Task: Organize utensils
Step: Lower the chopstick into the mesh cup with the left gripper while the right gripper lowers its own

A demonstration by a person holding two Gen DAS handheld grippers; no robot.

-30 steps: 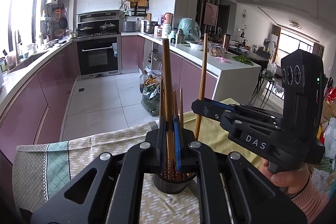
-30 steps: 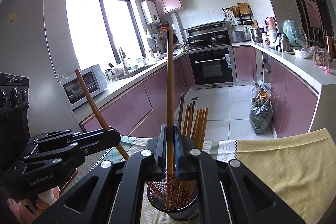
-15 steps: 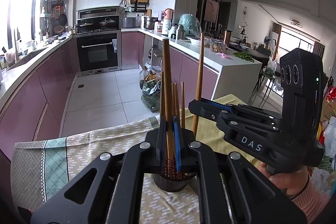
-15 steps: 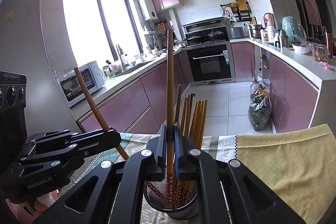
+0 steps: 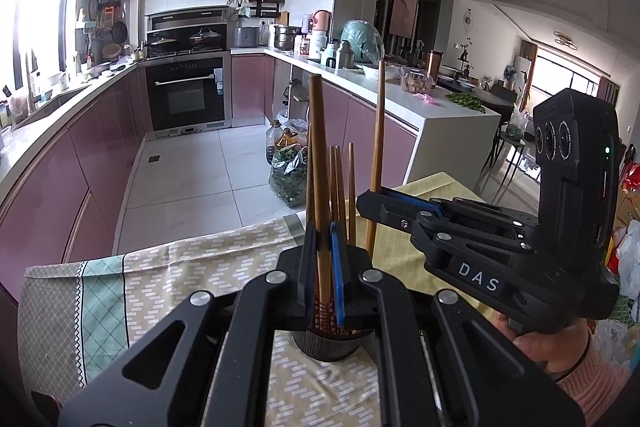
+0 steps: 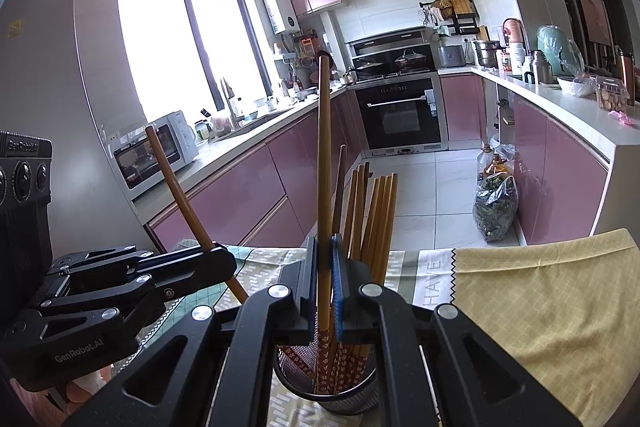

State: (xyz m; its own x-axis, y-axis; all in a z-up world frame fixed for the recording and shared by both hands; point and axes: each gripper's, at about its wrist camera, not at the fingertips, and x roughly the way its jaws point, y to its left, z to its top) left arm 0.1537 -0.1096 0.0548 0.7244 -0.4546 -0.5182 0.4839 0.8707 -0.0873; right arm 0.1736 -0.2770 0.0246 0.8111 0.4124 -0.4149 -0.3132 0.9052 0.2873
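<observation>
One chopstick (image 5: 320,179) is clenched upright in the left tool (image 5: 324,259), another chopstick (image 6: 324,163) in the right tool (image 6: 325,267). Both are held over the mesh holder (image 6: 332,393) of chopsticks on the cloth-covered desk (image 6: 532,307); whether their tips are inside is seemingly hidden.

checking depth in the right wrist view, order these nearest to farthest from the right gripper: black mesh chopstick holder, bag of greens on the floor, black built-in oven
1. Black mesh chopstick holder: just below the right gripper, on the tablecloth.
2. Bag of greens: on the tiled floor, off to the right by the pink cabinets.
3. Black built-in oven: at the kitchen's far end, under the stove.
</observation>
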